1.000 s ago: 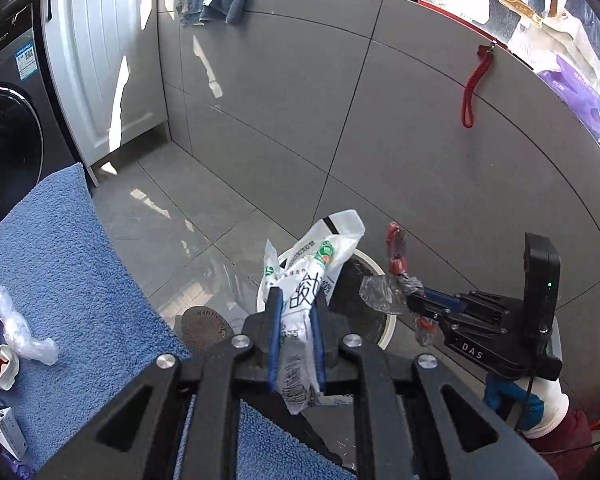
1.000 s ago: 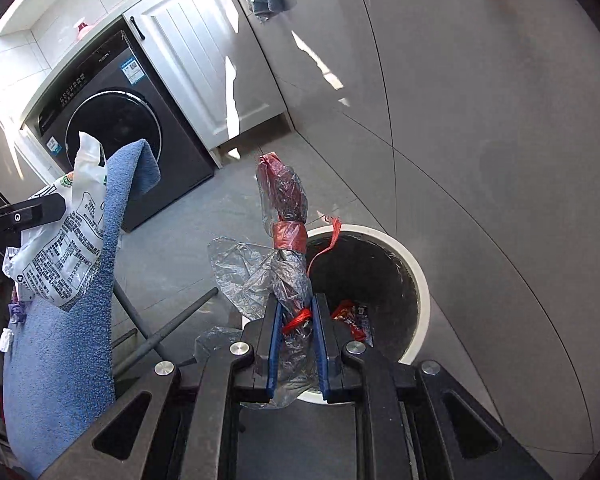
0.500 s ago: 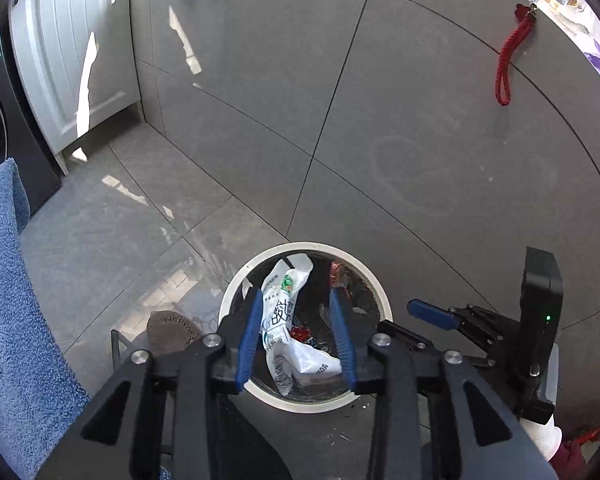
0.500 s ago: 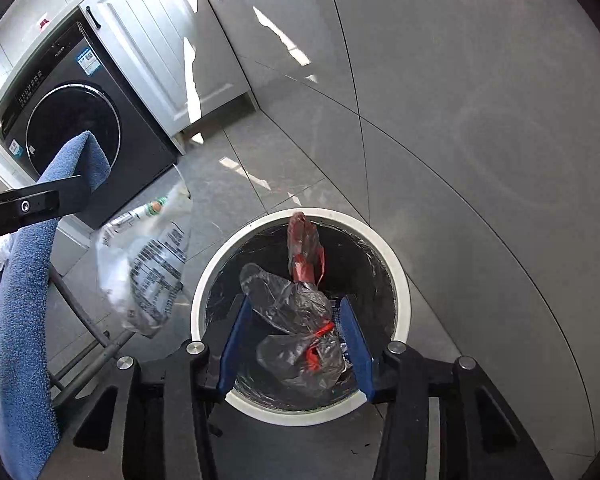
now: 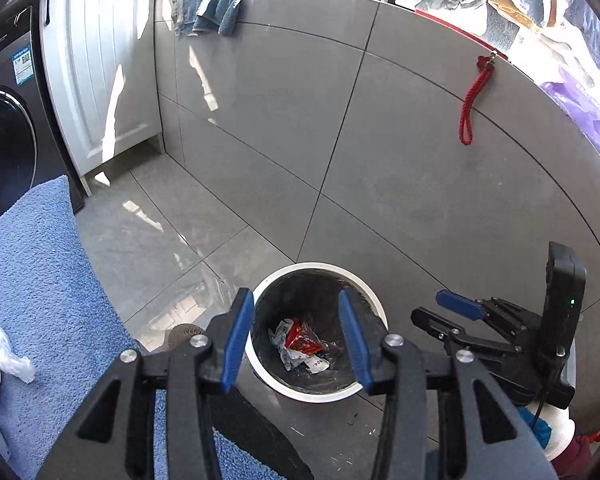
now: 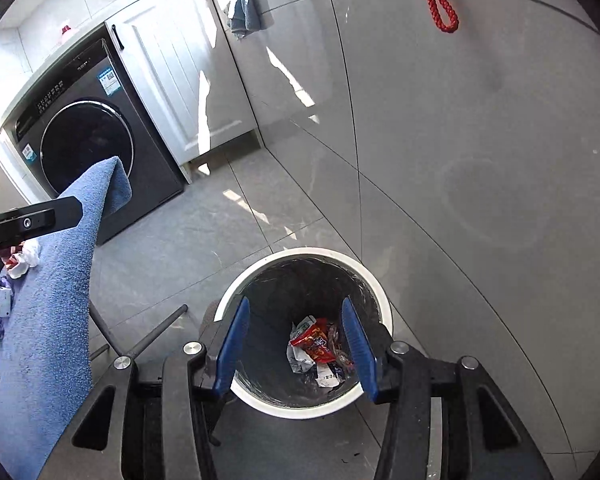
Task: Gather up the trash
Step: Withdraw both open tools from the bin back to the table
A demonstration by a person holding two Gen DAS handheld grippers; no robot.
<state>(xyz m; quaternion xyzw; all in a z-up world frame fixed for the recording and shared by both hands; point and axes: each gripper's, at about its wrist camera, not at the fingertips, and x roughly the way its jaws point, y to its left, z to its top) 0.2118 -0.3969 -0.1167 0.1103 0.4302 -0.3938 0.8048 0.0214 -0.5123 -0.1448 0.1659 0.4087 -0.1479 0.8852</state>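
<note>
While both wrappers (image 5: pixel 300 342) lie in the bin (image 5: pixel 374 306), the left gripper (image 5: pixel 296 344), jaws just parted, and right gripper (image 6: pixel 296 346) hang half-open and empty, best lifted clear toward the scraps (image 5: pixel 4 350) on the blue towel (image 5: pixel 40 264)

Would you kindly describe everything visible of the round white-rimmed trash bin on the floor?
The round white-rimmed trash bin stands upright on the grey tiled floor, close to the grey tiled wall. It is open-topped, with a dark, shiny lining like a bag. At the bottom lie crumpled wrappers, red and white. No gripper touches it.
</note>
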